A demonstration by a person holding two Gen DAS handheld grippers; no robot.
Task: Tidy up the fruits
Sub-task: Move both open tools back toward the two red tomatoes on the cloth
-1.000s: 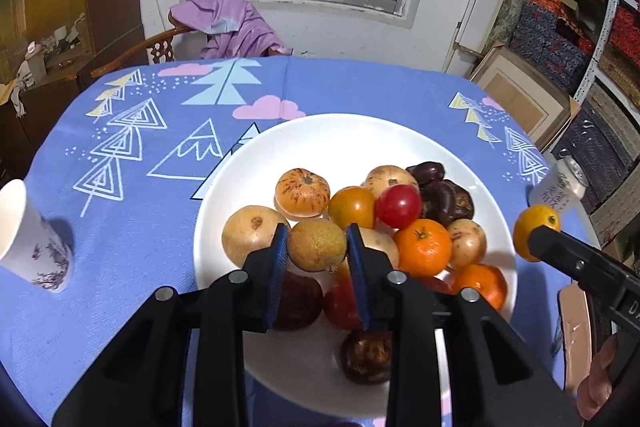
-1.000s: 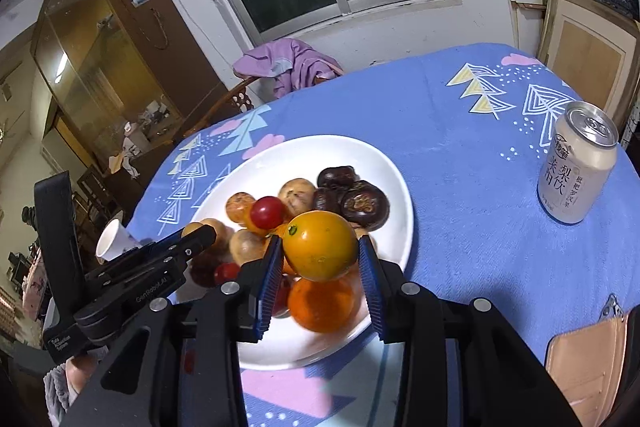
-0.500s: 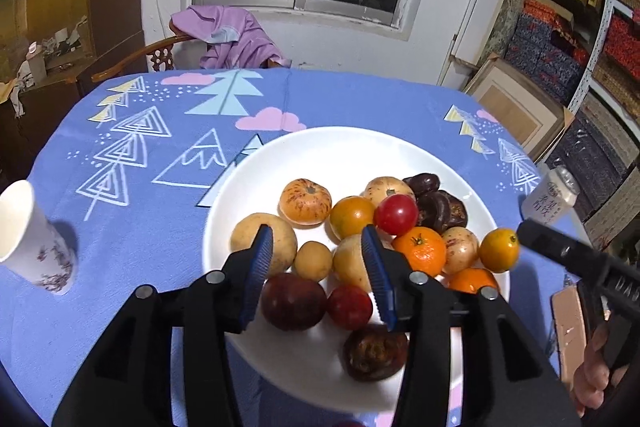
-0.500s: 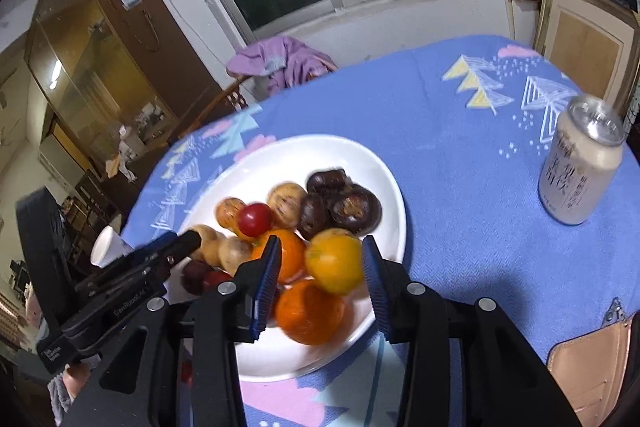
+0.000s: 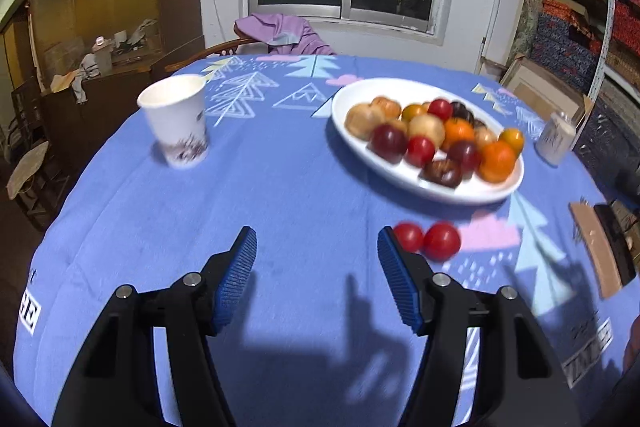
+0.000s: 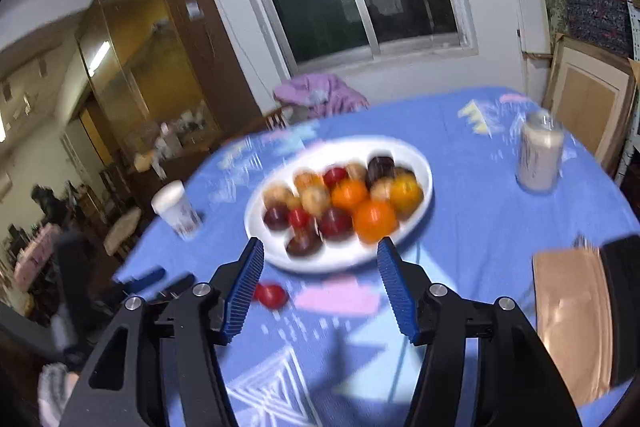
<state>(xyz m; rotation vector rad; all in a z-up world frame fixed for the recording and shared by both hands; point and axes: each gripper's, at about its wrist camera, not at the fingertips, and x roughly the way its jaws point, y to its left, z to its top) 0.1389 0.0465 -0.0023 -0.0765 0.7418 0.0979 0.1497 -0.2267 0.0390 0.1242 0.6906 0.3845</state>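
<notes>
The left tool (image 5: 316, 275) stands spread at the bottom of its own frame with nothing between its blue pads – only bare blue cloth (image 5: 280, 195) of the bench. Its jaws have just been opening. Just beyond the right pad lie two red tomatoes (image 5: 426, 245), side by side and touching, on the cloth and apart from the plate.

The white plate (image 5: 400, 169) sits right of centre in the left view, heaped with fruit (image 5: 432, 139): oranges at the right end, dark plums and red tomatoes along the near edge, pale tan fruit further back. A paper cup (image 5: 176, 121) stands upright at the left, well apart from the plate; a can (image 5: 556, 141) stands just past the plate's right end.

The right tool (image 6: 320, 279) is spread too, nothing between its pads, and its jaws have likewise just been opening. In its blurred view the plate (image 6: 420, 171) lies just above the pads at centre, the can (image 6: 540, 155) at upper right, the cup (image 6: 176, 207) at left. A red tomato (image 6: 274, 295) shows on the cloth just beside the left pad – whether one or two, the blur hides. A tan wallet (image 6: 568, 319) lies at the right edge.
</notes>
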